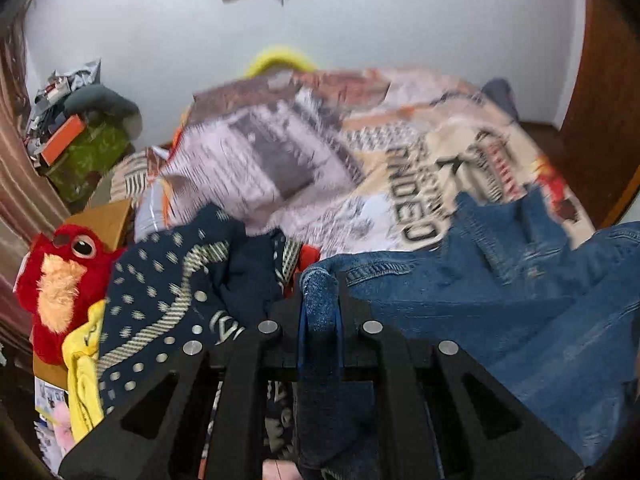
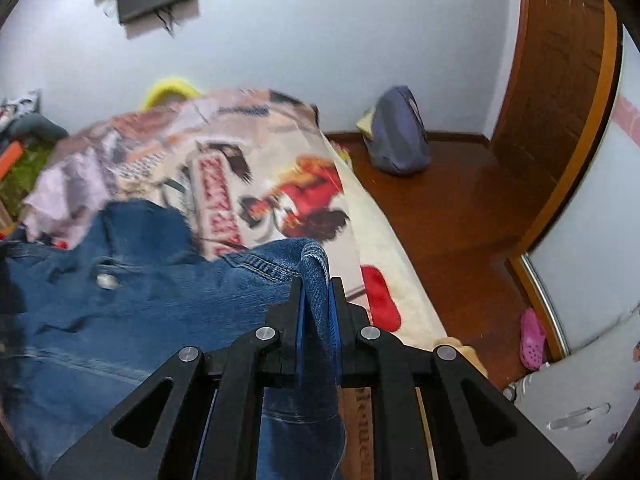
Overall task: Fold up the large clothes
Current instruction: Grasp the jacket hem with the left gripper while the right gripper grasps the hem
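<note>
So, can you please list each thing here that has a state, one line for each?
left hand-held gripper: shut on the denim garment
right hand-held gripper: shut on the denim garment
denim garment: pinched at two edge points, spread between them over the bed
printed blanket: rumpled, covering the bed
navy dotted garment: crumpled, unfolded
pink clog: lying on the floor

Red plush toy (image 1: 60,276), printed blanket (image 1: 360,152), pink clog (image 2: 532,338), possibly backpack (image 2: 398,136).
</note>
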The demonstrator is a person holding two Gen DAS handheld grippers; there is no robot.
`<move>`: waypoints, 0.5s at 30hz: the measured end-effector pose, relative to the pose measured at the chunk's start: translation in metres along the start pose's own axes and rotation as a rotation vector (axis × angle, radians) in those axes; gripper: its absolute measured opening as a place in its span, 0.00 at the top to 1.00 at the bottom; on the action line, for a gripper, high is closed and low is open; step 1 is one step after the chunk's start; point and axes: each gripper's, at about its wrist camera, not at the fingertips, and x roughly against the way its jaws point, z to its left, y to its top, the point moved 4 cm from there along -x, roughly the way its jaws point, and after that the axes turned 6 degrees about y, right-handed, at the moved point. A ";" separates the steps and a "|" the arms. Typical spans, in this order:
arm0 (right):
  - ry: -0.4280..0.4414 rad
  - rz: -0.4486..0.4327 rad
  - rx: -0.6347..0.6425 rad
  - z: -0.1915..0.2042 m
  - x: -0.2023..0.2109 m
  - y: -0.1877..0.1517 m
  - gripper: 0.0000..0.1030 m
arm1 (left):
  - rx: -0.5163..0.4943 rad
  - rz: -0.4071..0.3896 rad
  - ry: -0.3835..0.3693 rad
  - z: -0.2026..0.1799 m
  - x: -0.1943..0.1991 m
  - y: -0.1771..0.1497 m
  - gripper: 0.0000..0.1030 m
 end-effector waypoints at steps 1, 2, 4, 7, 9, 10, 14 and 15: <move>-0.006 0.014 -0.007 -0.003 -0.011 -0.003 0.90 | 0.000 0.012 0.005 0.000 -0.010 -0.002 0.89; -0.008 0.028 -0.018 -0.006 -0.022 -0.005 0.90 | 0.000 0.026 0.010 0.000 -0.020 -0.005 0.89; -0.022 0.054 -0.021 -0.010 -0.039 -0.011 0.90 | -0.008 0.051 0.026 -0.002 -0.037 -0.011 0.86; -0.062 0.100 0.006 -0.010 -0.054 -0.019 0.84 | -0.030 0.076 0.033 -0.003 -0.053 -0.020 0.84; -0.095 0.139 0.042 -0.008 -0.061 -0.025 0.78 | -0.042 0.078 0.033 -0.006 -0.053 -0.024 0.83; -0.112 0.158 0.059 -0.006 -0.062 -0.027 0.74 | -0.050 0.077 0.036 -0.007 -0.052 -0.025 0.82; -0.154 0.162 0.110 0.002 -0.047 -0.033 0.56 | -0.089 0.110 0.014 -0.014 -0.040 -0.033 0.56; -0.145 0.160 0.119 0.006 -0.041 -0.033 0.54 | -0.099 0.105 0.015 -0.016 -0.036 -0.034 0.52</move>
